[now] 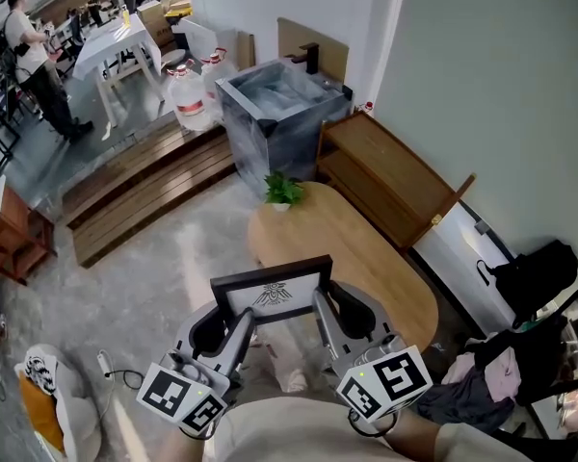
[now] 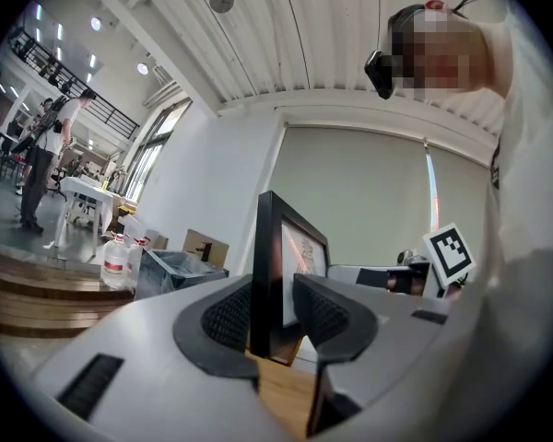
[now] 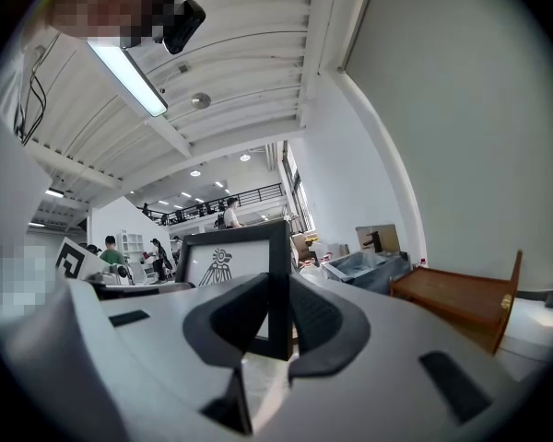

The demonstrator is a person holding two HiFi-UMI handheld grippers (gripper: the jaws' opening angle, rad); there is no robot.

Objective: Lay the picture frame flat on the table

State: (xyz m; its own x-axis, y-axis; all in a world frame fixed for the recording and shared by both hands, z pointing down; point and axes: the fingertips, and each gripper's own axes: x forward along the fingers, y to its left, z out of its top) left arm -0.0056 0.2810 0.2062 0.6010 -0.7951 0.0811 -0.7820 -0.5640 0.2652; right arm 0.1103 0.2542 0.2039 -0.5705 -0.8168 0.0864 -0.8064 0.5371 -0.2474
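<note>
A black picture frame [image 1: 272, 294] with a white sheet and a dark emblem stands upright over the near end of an oval wooden table [image 1: 385, 277]. Each of my grippers holds one of its sides. My left gripper [image 1: 243, 321] is shut on the frame's left edge, and in the left gripper view that edge [image 2: 269, 265] runs up between the ribbed pads [image 2: 230, 319] of the left gripper [image 2: 275, 319]. My right gripper [image 1: 320, 316] is shut on the right edge. In the right gripper view the frame [image 3: 230, 263] rises between the jaws of the right gripper [image 3: 278, 319].
A small green plant [image 1: 283, 192] in a white pot sits at the table's far end. Behind it stand a grey stone basin [image 1: 275, 114], water bottles [image 1: 188, 99] and wooden steps [image 1: 144, 186]. A wooden bench [image 1: 390, 176] lines the right wall. A black bag [image 1: 535, 272] lies at the right.
</note>
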